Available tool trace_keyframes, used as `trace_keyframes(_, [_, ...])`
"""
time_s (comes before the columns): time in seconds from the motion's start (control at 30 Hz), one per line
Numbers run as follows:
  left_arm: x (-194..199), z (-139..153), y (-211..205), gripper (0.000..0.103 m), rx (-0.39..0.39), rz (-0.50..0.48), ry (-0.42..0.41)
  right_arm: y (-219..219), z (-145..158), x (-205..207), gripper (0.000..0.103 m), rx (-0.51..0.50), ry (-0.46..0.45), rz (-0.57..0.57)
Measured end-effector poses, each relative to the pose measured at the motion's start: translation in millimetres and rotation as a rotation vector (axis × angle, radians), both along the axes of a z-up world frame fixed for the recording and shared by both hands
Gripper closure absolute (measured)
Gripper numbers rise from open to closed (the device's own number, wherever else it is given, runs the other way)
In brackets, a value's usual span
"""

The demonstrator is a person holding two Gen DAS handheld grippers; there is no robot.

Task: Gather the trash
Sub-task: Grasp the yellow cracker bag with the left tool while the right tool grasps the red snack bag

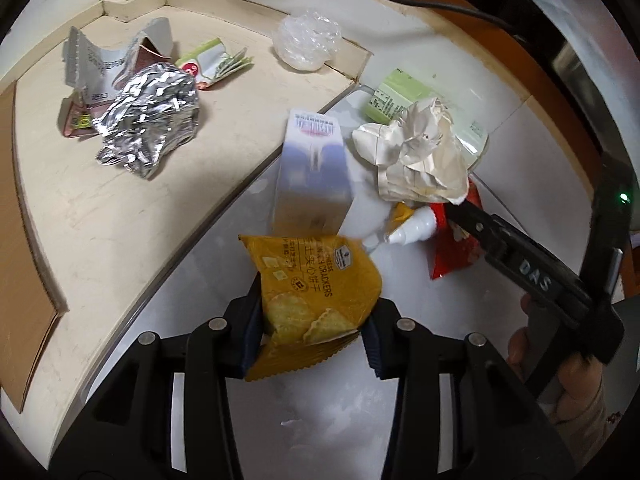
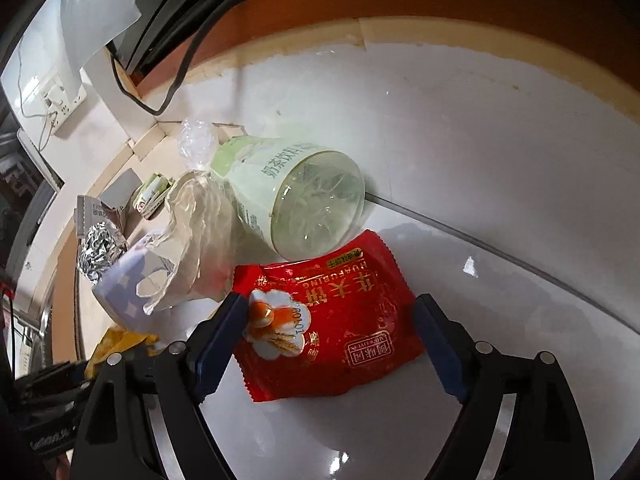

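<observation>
Yellow cracker wrapper (image 1: 316, 300) stands lengthwise between left gripper's (image 1: 314, 334) jaws.

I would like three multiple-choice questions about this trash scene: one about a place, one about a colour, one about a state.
1. Where does the crumpled foil lie?
A. on the beige ledge
B. inside the bottle
C. in the right gripper

2. What colour is the packet between the right gripper's fingers?
A. blue
B. red
C. green

3. What is the left gripper doing?
A. hanging open
B. gripping the bottle
C. clamping the yellow cracker packet

Answers: 1 A, foil rests on the beige ledge. 2 B, the red packet lies there. 3 C, both pads press it.
</observation>
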State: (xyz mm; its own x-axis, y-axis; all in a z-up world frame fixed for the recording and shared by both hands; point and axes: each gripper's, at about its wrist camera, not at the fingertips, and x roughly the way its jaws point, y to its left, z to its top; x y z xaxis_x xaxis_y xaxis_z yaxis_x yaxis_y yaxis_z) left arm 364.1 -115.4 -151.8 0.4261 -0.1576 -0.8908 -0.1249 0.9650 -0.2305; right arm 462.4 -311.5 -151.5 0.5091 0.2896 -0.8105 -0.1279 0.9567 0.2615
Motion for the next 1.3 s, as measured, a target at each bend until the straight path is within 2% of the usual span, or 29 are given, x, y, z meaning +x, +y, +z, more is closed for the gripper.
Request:
trace_keyframes(0.13, [-13.4, 5.1, 1.6, 0.065, -0.006, 0.004, -0.01, -3.4, -0.6, -2.7, 0.023, 0.002, -0.003, -0.006])
trace_keyframes(0.2, [-21.1, 7.0, 1.9, 0.065, -0.009, 0.004, -0.013, -3.4, 0.4, -4.9, 0.036, 0.022, -0.001, 0.0])
trace_keyframes(0.33, [-33.5, 8.3, 5.1, 0.065, -0.02, 0.007, -0.015, -1.8, 3.3, -11.7, 0.051, 0.061, -0.006, 0.013])
trace_keyframes(0.4, [-37.3, 8.6, 6.5, 0.065, -0.025, 0.009, -0.017, 1.8, 4.5, -14.3, 0.072, 0.085, -0.014, 0.033])
trace_keyframes(0.43, [-40.2, 9.6, 7.1, 0.065, -0.027, 0.009, -0.019, 3.1, 5.5, -15.1, 0.077, 0.094, -0.015, 0.042])
trace_keyframes(0.5, [-45.9, 12.4, 8.4, 0.065, -0.031, 0.009, -0.026, 10.2, 8.9, -18.4, 0.103, 0.095, -0.026, 0.067])
trace_keyframes(0.6, [-52.1, 17.0, 10.3, 0.065, -0.037, 0.007, -0.037, 19.1, 1.7, -22.9, 0.103, 0.072, 0.022, 0.089])
trace_keyframes(0.7, [-58.5, 23.4, 11.8, 0.065, -0.031, 0.002, -0.051, 18.9, 4.8, -37.7, 0.103, 0.066, 0.002, 0.096])
trace_keyframes(0.77, [-63.3, 26.5, 13.0, 0.065, -0.035, 0.001, -0.055, 16.3, 8.5, -45.6, 0.1, 0.076, -0.01, 0.1])
trace_keyframes(0.83, [-65.5, 26.9, 13.8, 0.065, -0.043, 0.003, -0.054, 16.2, 12.3, -49.0, 0.08, 0.061, -0.025, 0.101])
trace_keyframes(0.87, [-66.9, 26.7, 14.3, 0.065, -0.047, 0.004, -0.053, 16.2, 13.7, -50.3, 0.054, 0.05, -0.03, 0.105])
trace_keyframes(0.9, [-68.1, 26.4, 14.7, 0.065, -0.05, 0.005, -0.052, 13.9, 15.0, -50.3, 0.034, 0.049, -0.034, 0.108])
trace_keyframes(0.93, [-69.1, 25.7, 15.2, 0.065, -0.052, 0.006, -0.051, 11.3, 16.2, -51.5, 0.029, 0.047, -0.039, 0.114])
trace_keyframes(0.97, [-70.1, 24.9, 15.5, 0.065, -0.053, 0.006, -0.049, 11.3, 17.9, -53.0, 0.024, 0.033, -0.048, 0.129])
trace_keyframes(1.0, [-70.7, 23.7, 15.6, 0.065, -0.055, 0.006, -0.046, 11.5, 19.6, -54.5, 0.024, 0.006, -0.06, 0.144])
trace_keyframes(1.03, [-71.4, 22.6, 15.9, 0.065, -0.055, 0.007, -0.043, 13.9, 20.3, -54.3, 0.023, -0.032, -0.072, 0.156])
trace_keyframes(1.1, [-71.9, 20.3, 16.9, 0.065, -0.058, 0.006, -0.038, 23.2, 19.6, -54.8, 0.015, -0.138, -0.097, 0.189])
trace_keyframes(1.3, [-73.4, 17.8, 19.2, 0.065, -0.067, 0.017, -0.031, 32.9, 8.1, -44.2, 0.015, -0.275, -0.117, 0.227])
